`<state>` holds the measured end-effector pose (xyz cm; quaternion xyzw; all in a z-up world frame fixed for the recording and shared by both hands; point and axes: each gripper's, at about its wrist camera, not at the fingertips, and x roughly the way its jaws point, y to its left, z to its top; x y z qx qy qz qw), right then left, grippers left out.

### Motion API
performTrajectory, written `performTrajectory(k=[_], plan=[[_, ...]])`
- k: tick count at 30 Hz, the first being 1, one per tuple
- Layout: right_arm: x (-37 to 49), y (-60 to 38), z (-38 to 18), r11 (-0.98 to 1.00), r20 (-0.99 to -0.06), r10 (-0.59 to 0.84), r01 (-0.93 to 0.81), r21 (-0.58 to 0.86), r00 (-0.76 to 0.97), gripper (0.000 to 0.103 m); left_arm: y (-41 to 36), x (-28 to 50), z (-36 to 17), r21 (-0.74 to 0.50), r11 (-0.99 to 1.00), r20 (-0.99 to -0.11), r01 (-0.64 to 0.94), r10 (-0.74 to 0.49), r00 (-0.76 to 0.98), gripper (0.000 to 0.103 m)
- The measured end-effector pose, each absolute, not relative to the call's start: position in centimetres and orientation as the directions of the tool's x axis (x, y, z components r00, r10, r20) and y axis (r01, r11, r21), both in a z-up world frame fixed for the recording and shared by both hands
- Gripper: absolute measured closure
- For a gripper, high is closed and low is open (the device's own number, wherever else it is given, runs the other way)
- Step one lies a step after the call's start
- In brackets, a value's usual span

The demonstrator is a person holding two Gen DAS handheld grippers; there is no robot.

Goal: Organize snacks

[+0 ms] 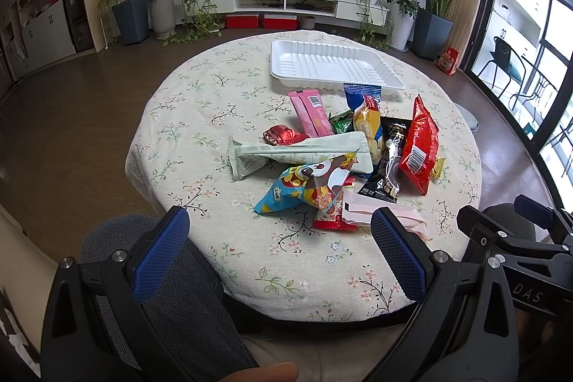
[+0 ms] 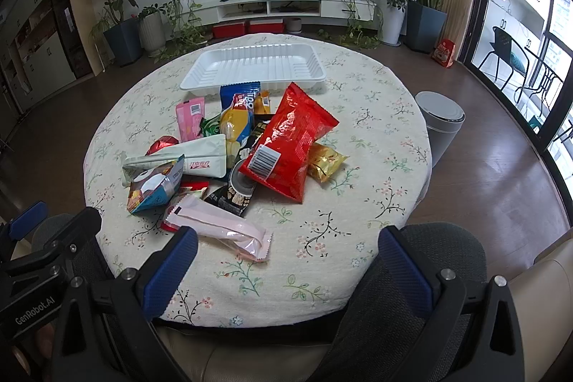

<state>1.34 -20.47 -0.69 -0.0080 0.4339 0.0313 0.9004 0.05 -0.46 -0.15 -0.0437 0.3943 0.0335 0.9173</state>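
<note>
Start step: left gripper (image 1: pixel 279 238) and right gripper (image 2: pixel 286 256) both spread wide and empty at table's near edge, snack pile (image 2: pixel 236 153) mid-table, white tray (image 2: pixel 254 67) at far edge apparently empty; next, grab pink wafer pack (image 2: pixel 218 226).

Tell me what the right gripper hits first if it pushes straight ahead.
Probably the pale pink wrapper, the nearest packet ahead of the open right gripper, though it lies slightly left of centre; depth is uncertain.
</note>
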Motion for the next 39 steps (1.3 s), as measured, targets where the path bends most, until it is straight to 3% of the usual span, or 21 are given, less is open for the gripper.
performTrajectory(k=[7,11,13,16,22,26,30,32,34,36,39], plan=[[1.2,-20.3,-1.6,0.995,-0.797,0.096,-0.079,0.061,0.597,0.000,-0.1,-0.3,-0.9,-0.097,0.993,-0.699,-0.061,-0.025,0.715,0.000],[2.0,-21.5,-1.9,0.973,-0.806,0.229,-0.095,0.212,0.545,0.000,0.3,0.0,-1.1,-0.118,0.985,-0.634,0.126,-0.172,0.754,0.000],[2.7,-22.4,-2.6,0.941,-0.802,0.328,-0.095,0.326,0.499,0.000,0.4,0.6,-1.4,-0.126,0.974,-0.646,0.187,-0.224,0.730,0.000],[3.7,-23.7,-3.1,0.898,-0.782,0.422,-0.097,0.428,0.458,0.000,1.1,1.4,-1.9,-0.110,0.980,-0.707,0.165,-0.194,0.680,0.000],[5.3,-25.4,-1.8,0.900,-0.771,0.434,-0.185,0.395,0.466,0.000,4.5,5.0,-2.0,-0.127,0.984,-0.750,0.126,-0.179,0.636,0.000],[7.4,-26.7,-2.0,0.902,-0.782,0.431,-0.179,0.394,0.450,0.003,4.4,7.9,-0.8,-0.021,0.961,-0.750,0.276,-0.197,0.631,0.001],[8.7,-26.9,-2.8,0.900,-0.795,0.435,-0.167,0.404,0.423,0.005,3.1,9.1,0.0,-0.088,0.892,-0.748,0.444,-0.353,0.562,0.001],[9.3,-27.0,-3.4,0.897,-0.800,0.439,-0.161,0.411,0.409,0.008,1.8,8.7,-0.7,-0.053,0.862,-0.765,0.504,-0.360,0.534,0.002],[9.9,-27.1,-4.0,0.897,-0.804,0.441,-0.152,0.416,0.398,0.010,0.2,8.3,-2.3,0.024,0.834,-0.798,0.551,-0.317,0.513,0.008],[10.5,-27.1,-4.4,0.893,-0.806,0.447,-0.146,0.425,0.387,0.014,-0.5,8.2,-3.8,0.057,0.813,-0.823,0.579,-0.290,0.488,0.023],[11.1,-27.0,-5.0,0.893,-0.810,0.447,-0.142,0.427,0.379,0.017,-1.0,8.8,-5.4,0.077,0.811,-0.847,0.580,-0.254,0.468,0.024]])
